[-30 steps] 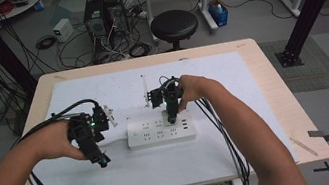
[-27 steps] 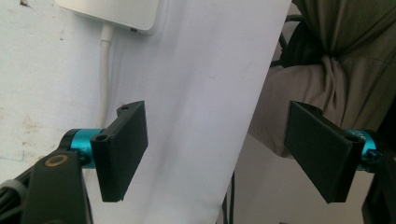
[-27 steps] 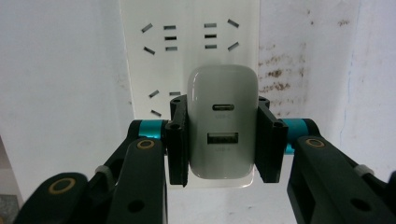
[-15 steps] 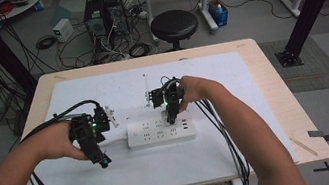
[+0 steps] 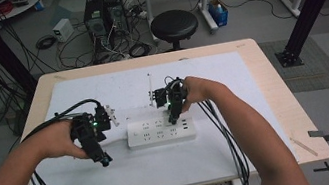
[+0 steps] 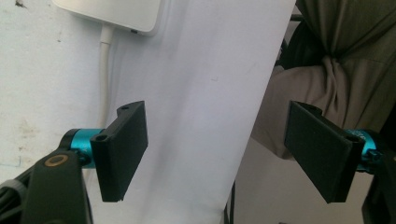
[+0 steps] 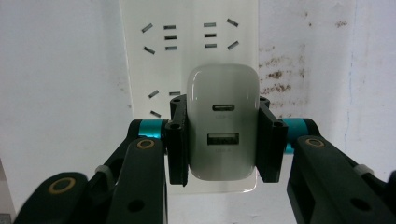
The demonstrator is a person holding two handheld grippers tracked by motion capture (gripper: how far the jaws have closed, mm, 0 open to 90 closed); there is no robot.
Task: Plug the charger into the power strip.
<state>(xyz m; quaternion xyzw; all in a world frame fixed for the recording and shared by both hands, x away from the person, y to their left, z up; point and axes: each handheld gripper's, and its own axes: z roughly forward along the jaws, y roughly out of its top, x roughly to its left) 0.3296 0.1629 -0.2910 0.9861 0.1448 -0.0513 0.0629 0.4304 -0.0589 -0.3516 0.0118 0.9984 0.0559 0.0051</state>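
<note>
A white power strip (image 5: 160, 130) lies in the middle of the white mat (image 5: 231, 76). My right gripper (image 5: 175, 117) points down at its right part. In the right gripper view, that gripper (image 7: 223, 140) is shut on a white USB charger (image 7: 223, 123), one pad on each side of it. The charger's ports face the camera, and it is right over the strip (image 7: 187, 46); I cannot tell whether it is pushed into a socket. My left gripper (image 5: 103, 158) rests on the mat left of the strip. It (image 6: 219, 149) stands open with nothing between its fingers.
The strip's white cable (image 6: 105, 70) runs off its left end, close to the left gripper. Black gripper cables (image 5: 226, 138) trail over the mat toward the near table edge. A black stool (image 5: 174, 25) and computer towers (image 5: 103, 14) stand on the floor beyond the far edge.
</note>
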